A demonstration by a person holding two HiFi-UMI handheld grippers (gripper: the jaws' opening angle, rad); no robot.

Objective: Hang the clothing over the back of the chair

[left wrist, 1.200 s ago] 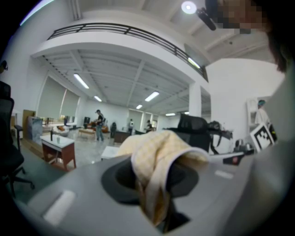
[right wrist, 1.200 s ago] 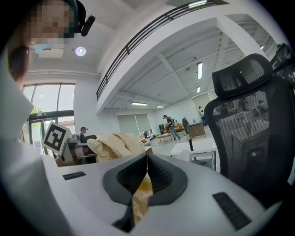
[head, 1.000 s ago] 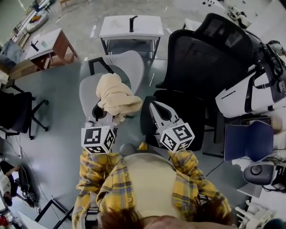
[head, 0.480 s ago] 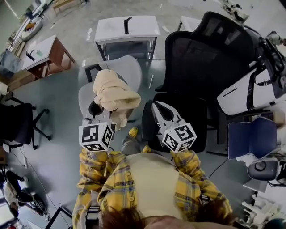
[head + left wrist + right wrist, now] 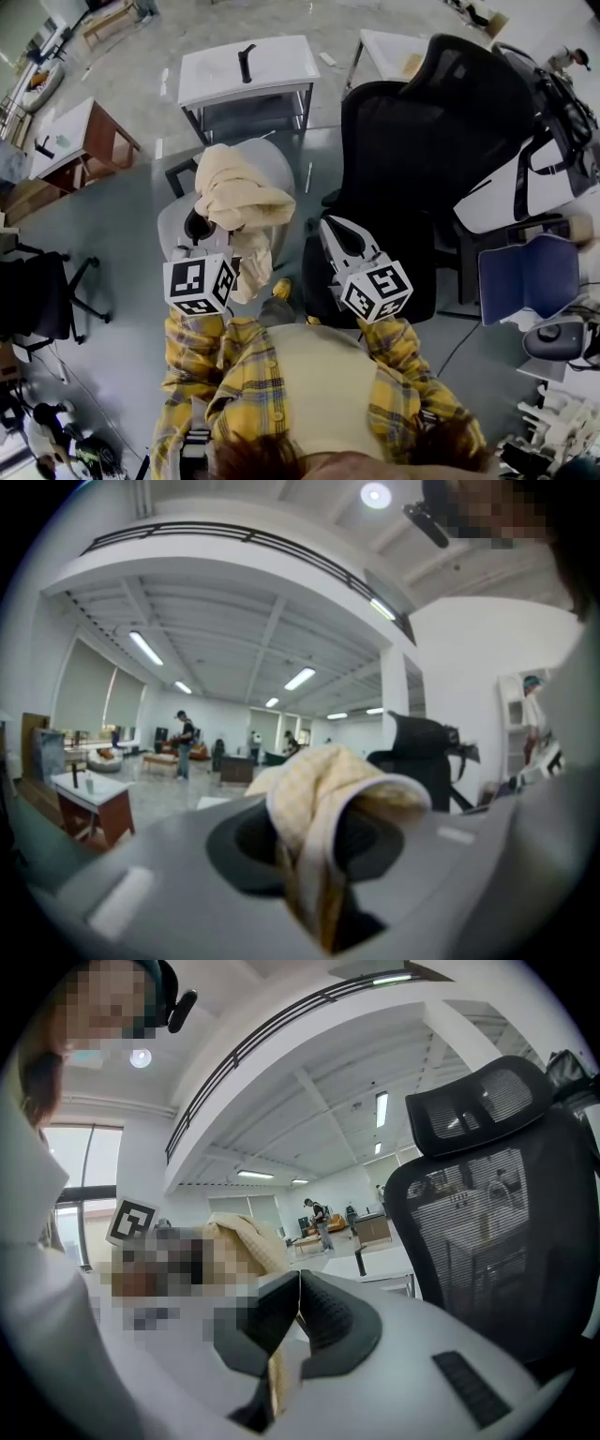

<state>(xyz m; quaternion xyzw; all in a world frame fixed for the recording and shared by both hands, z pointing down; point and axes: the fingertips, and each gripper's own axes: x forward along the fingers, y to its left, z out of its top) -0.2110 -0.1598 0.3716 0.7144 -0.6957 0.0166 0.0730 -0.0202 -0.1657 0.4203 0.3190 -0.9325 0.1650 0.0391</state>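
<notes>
Plainly, the move turns on the left gripper (image 5: 201,228). Its jaws are clamped on a fold of the cream-yellow waffle-textured garment (image 5: 239,197), which bulges out of them in a thick bunch, with a loose tail drooping back toward the person. The garment is carried in the air over the pale grey moulded office chair (image 5: 277,159) — its bulk sits just ahead of the fingers and, in the head view, already overlaps the lower part of that chair's curved back. The back's top edge runs crosswise to the way the gripper points, so I judge the cloth must go forward and over it to hang on both sides.

The right gripper (image 5: 328,227) has its jaws pressed together, with nothing gripped that I can see. It hovers over the seat of the black mesh high-backed office chair (image 5: 412,141), apart from the cloth, so the left hand is much the nearer. Which of the two chairs is meant I cannot say for sure.

A second ago the bundle sat lower over the grey seat, with the whole back rim showing beyond it. Now it covers more of that back and its tail hangs free — the grip itself looks unchanged.
</notes>
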